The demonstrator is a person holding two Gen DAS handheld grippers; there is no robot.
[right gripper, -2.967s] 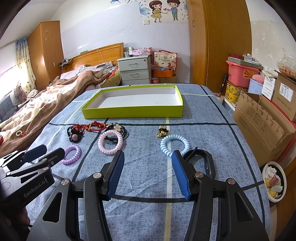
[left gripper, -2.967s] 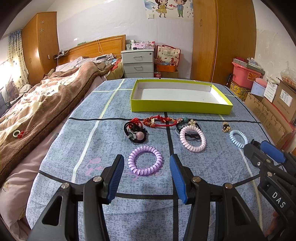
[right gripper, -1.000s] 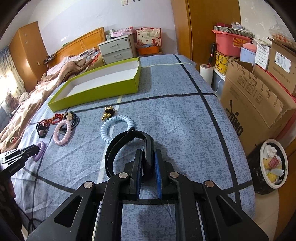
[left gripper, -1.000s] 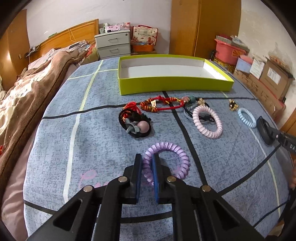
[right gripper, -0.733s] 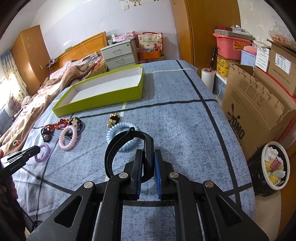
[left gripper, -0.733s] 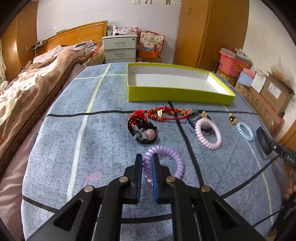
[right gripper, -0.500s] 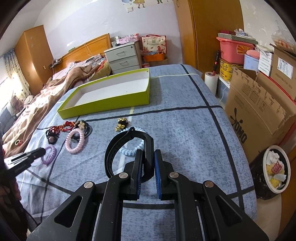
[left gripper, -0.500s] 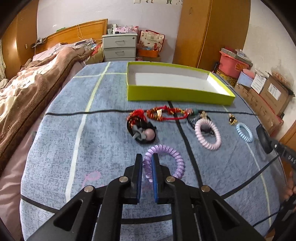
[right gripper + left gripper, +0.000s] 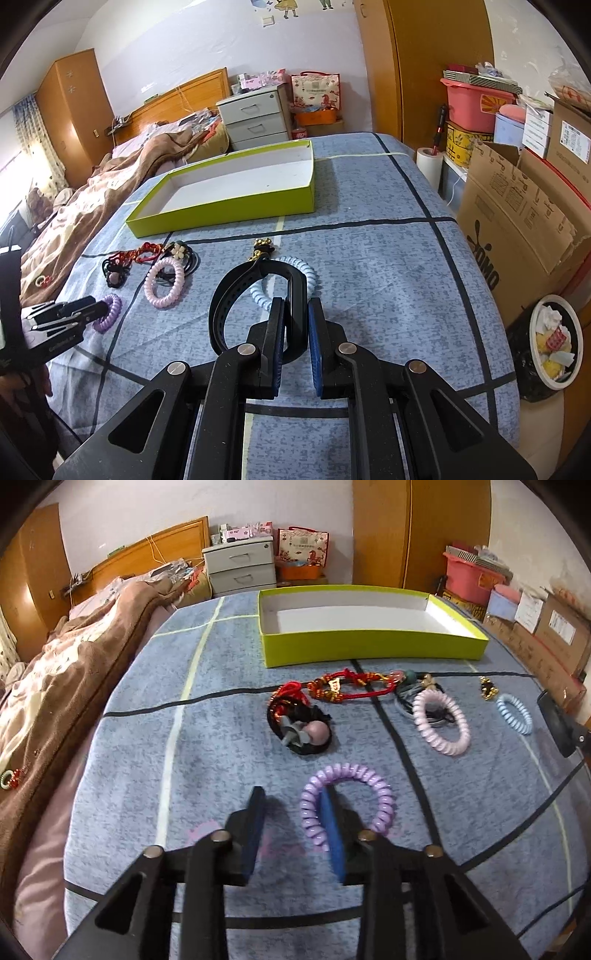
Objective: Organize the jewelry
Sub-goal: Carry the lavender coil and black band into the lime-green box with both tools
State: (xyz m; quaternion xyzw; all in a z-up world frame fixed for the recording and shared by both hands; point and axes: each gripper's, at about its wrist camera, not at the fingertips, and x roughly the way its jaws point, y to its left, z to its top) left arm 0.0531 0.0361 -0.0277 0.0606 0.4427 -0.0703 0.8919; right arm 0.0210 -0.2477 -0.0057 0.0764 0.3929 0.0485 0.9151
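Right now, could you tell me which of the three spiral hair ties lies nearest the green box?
The pale pink hair tie, lying on dark bands; the blue one lies slightly nearer us, and the purple one sits at the left claw.

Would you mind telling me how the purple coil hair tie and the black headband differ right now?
The purple coil hair tie is a closed spiral ring; the black headband is a smooth open arc. The tie lies on the bedspread, with the left gripper just opened and one finger inside the ring; the headband is clamped in the right gripper. Neither is in the green box yet.
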